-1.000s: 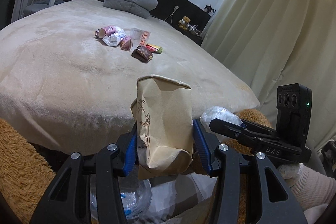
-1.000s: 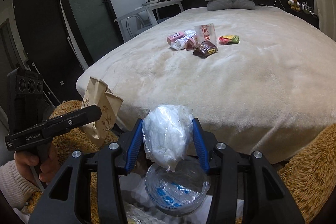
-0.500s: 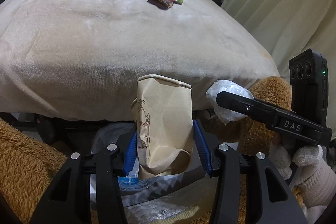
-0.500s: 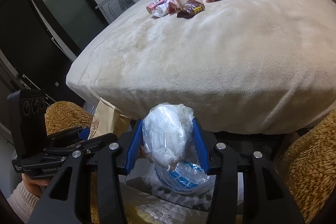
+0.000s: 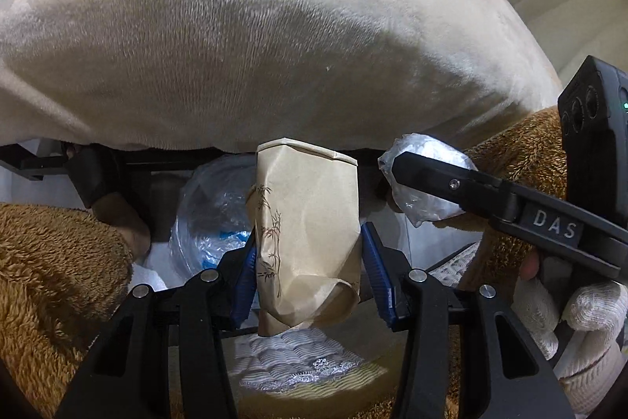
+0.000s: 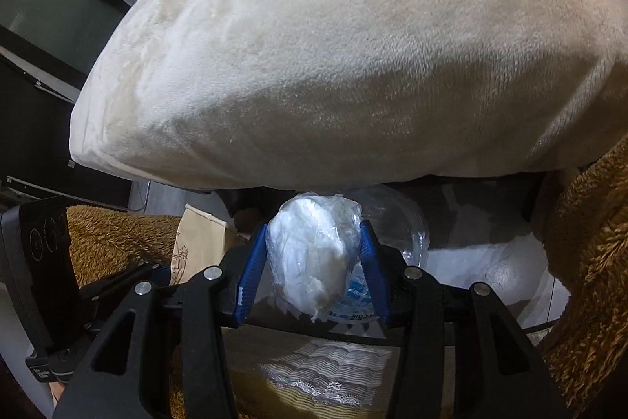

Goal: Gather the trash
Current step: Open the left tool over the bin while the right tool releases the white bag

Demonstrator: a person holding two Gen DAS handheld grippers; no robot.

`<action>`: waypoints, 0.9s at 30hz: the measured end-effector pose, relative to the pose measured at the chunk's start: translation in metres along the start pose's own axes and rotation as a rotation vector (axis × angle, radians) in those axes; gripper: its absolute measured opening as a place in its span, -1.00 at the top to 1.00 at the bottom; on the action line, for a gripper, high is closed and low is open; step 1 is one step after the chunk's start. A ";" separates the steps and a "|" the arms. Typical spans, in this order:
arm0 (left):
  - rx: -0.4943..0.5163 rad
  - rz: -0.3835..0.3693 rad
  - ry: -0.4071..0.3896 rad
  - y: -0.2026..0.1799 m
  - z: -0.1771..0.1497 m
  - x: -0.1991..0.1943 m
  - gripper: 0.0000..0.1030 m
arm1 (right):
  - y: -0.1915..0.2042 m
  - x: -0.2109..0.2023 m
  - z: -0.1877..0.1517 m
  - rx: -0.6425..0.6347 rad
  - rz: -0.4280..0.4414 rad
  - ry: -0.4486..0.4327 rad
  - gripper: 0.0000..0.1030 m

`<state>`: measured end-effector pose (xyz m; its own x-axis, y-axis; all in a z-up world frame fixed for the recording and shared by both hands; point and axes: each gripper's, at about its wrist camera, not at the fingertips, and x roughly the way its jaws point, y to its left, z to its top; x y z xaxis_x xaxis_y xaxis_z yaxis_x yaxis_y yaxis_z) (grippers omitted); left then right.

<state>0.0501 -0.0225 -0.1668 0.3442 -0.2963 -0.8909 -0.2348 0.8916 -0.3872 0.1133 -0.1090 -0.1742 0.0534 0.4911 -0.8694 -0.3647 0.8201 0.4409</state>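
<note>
Brown crumpled paper bag [image 5: 306, 238] clamped in left gripper [image 5: 308, 275], white plastic-wrapped wad [image 6: 312, 256] pinched in right gripper [image 6: 310, 271] — both over what looks like a clear-lined bin [image 5: 208, 211], beige plush bed [image 5: 274, 38] behind.

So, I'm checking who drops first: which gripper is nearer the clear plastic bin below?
Neither clearly. The right gripper, holding the white plastic wad, sits just before the bin; the left gripper, holding the paper bag, does too.

Strong fisheye bowing in both views, dark vignette at the corners. Light falls from above on the blanket [image 5: 274, 26], bright on top; its overhanging edge and the space beneath sit in shadow. Focus fairly sharp, slight softness toward edges.
</note>
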 end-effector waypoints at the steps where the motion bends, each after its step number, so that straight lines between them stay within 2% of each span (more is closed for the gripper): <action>1: -0.011 0.011 0.022 0.001 0.000 0.005 0.07 | 0.000 0.003 0.001 0.010 0.012 0.008 0.09; 5: -0.057 0.049 0.092 0.008 0.001 0.023 0.07 | -0.003 0.012 0.005 0.051 0.014 0.037 0.09; 11: -0.056 0.078 0.114 0.007 -0.002 0.027 0.07 | -0.002 0.019 0.005 0.055 0.022 0.058 0.07; 14: -0.080 0.087 0.110 0.009 -0.002 0.024 -0.06 | -0.002 0.019 0.006 0.065 0.021 0.056 -0.04; 15: -0.089 0.095 0.111 0.011 -0.001 0.023 -0.28 | -0.004 0.019 0.007 0.071 0.020 0.052 -0.19; 17: -0.095 0.099 0.103 0.012 -0.002 0.020 -0.41 | -0.006 0.016 0.007 0.076 0.020 0.047 -0.24; 24: -0.095 0.093 0.026 0.011 -0.004 -0.001 -0.41 | -0.004 0.000 0.005 0.044 0.049 0.005 -0.24; 27: -0.078 0.073 -0.030 0.013 -0.006 -0.012 -0.41 | -0.004 -0.012 0.001 0.016 0.062 -0.027 -0.24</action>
<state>0.0374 -0.0099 -0.1626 0.3506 -0.2204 -0.9102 -0.3297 0.8807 -0.3402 0.1154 -0.1183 -0.1653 0.0562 0.5482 -0.8344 -0.3533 0.7926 0.4969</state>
